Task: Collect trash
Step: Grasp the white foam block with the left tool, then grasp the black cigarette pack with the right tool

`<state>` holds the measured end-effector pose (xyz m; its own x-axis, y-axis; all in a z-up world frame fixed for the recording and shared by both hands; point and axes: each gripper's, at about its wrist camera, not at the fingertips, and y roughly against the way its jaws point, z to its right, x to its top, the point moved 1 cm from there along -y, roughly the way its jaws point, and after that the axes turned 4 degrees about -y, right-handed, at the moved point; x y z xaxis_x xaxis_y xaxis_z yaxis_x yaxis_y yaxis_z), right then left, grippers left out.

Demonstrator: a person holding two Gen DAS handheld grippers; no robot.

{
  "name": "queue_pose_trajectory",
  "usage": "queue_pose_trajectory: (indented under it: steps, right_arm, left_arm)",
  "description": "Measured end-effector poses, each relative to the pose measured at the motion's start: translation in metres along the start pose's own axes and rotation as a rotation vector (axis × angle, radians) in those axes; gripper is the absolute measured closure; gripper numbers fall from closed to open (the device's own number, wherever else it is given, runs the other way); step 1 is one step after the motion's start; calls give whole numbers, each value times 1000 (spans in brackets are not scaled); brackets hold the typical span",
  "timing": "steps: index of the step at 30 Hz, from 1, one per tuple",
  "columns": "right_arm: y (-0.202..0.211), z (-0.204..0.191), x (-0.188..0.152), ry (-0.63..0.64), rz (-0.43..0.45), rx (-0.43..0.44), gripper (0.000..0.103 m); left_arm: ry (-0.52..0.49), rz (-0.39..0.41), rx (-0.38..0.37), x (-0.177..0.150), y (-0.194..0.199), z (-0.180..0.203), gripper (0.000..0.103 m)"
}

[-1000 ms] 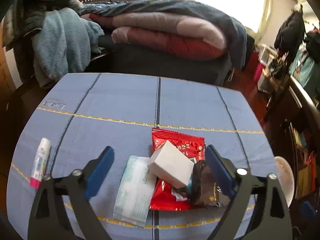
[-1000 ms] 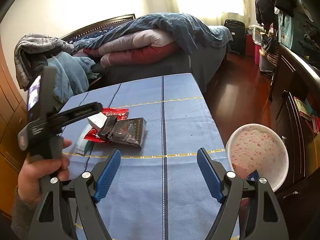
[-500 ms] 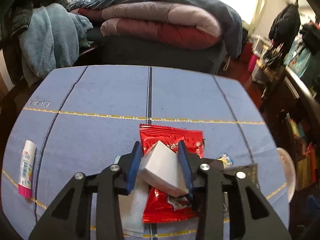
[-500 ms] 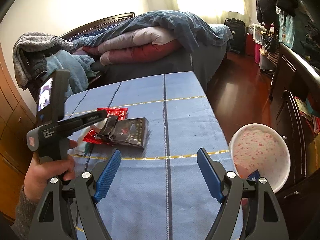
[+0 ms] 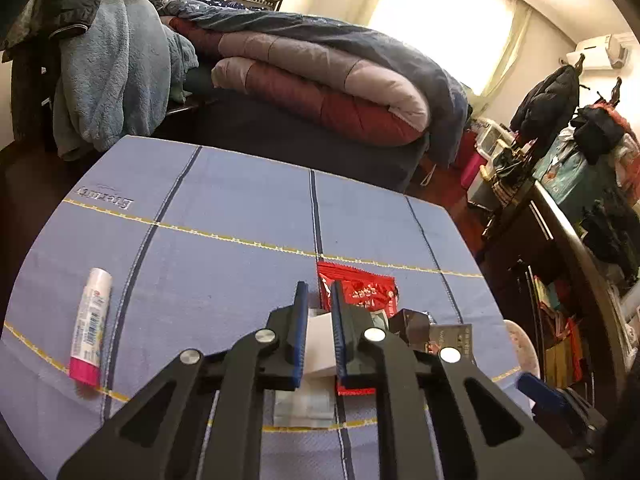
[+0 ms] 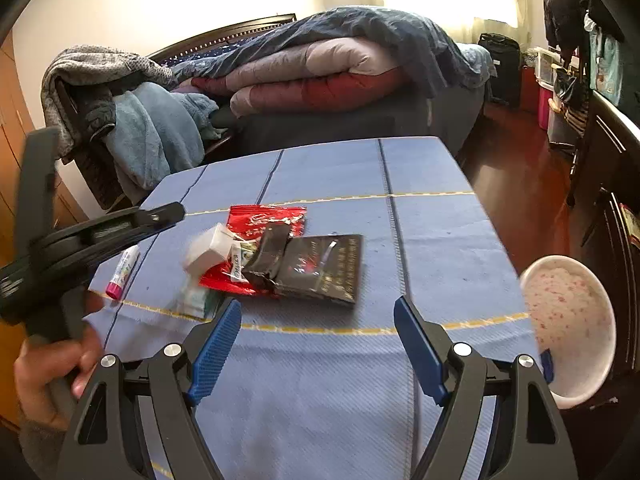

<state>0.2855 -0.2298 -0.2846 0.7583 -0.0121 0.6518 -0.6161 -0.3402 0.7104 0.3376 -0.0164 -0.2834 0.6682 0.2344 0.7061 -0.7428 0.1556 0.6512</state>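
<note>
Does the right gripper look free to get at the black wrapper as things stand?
Probably yes. The right gripper is open and empty, and the black wrapper lies just ahead on the cloth, its near edge bare; the left gripper works beside it.

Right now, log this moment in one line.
left gripper: shut, grip on white box unclear | right gripper: open, empty | red wrapper: on blue cloth

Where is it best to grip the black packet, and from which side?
Probably grip the black packet by its crumpled, raised end over the red wrapper, coming from above: the rest lies flat on the cloth, leaving little to pinch.
</note>
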Motion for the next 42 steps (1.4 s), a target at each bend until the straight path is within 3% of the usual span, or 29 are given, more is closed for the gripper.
queue_pose_trajectory:
  steps: [3,5,6,8,13,21,22,23,34,42]
  right_arm:
    - [-12,-4,5,-7,-13,1,25]
    - [-15,-6,6,-12,-13,7,25]
    - [-15,-7,5,-13,-11,9,25]
    - [-14,-8,7,-12,-6,10,25]
    - [-13,-8,5,-11,-12,3,25]
    - [-14,-8,4,-5,-10,-3,25]
    - [-15,-7,4,-5,-13,-6,25]
    - [-17,-6,4,-5,-15,-7,25]
    - [-40,-14,10,-12,-35,-12,24]
    - [-63,-27,20,-15,-24,-52,11]
  left_arm:
    - [-5,-4,-23,0,3,-2,94]
    - [-10,-13,-34,-1,2,-2,91]
    - [-18,-22,-47,-3,0,-1,79]
    - [-14,-30,-43,-5,-3,-3,36]
    - [-28,-23,25,-8,-8,1,17]
    - [0,-85,67,-21,-35,5,19]
    - [6,-89,62,-22,-36,5,29]
    - [6,-93,59,-22,-37,4,47]
    - [25,-24,78,-14,-11,-13,46]
    - [26,-4,73,-8,3,-21,46]
